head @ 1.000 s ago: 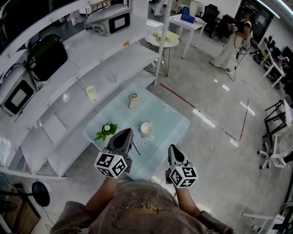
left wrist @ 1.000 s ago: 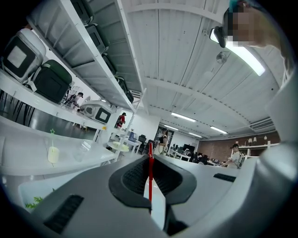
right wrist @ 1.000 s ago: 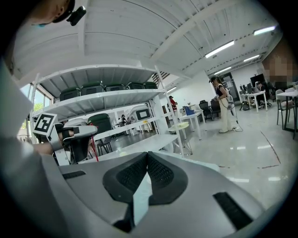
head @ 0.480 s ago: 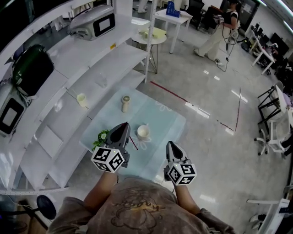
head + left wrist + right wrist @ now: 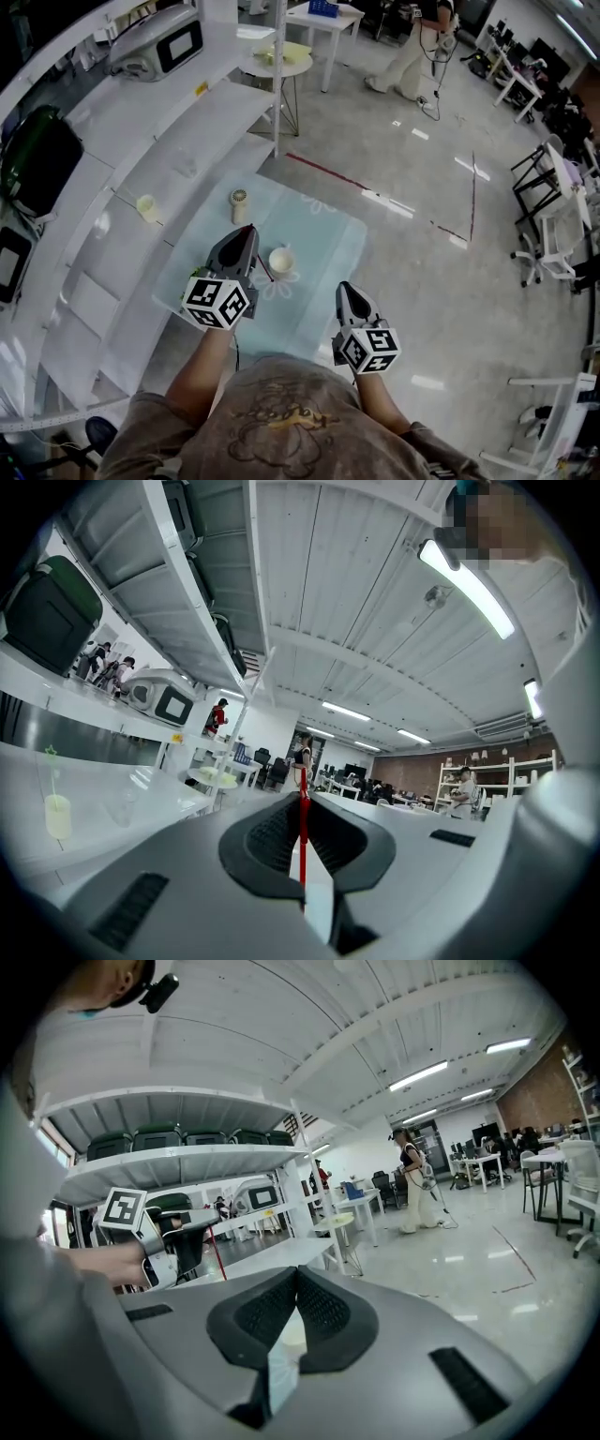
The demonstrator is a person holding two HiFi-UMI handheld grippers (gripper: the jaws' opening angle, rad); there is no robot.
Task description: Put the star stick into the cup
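Observation:
A white cup (image 5: 279, 260) stands on the pale blue table (image 5: 319, 234) in the head view. My left gripper (image 5: 242, 239) is just left of the cup and points upward, shut on a thin red stick (image 5: 265, 269) that hangs down beside the cup's left rim. In the left gripper view the stick (image 5: 303, 832) runs straight up between the closed pads of that gripper (image 5: 302, 803); its star end is not visible. My right gripper (image 5: 347, 292) hovers off the table's near right edge. Its jaws (image 5: 295, 1274) are shut with nothing in them, and that view shows the left gripper (image 5: 141, 1232) holding the stick (image 5: 217, 1255).
A small cream bottle (image 5: 239, 204) stands at the table's far side. White shelves (image 5: 112, 234) run along the left, with a cup holding a green stick (image 5: 146, 207). A person (image 5: 417, 47) stands far off; chairs (image 5: 553, 225) are at the right.
The left gripper has carried the red stick from the table's near left toward the cup's left side. The head view has swung, and the right gripper stays near the table's edge.

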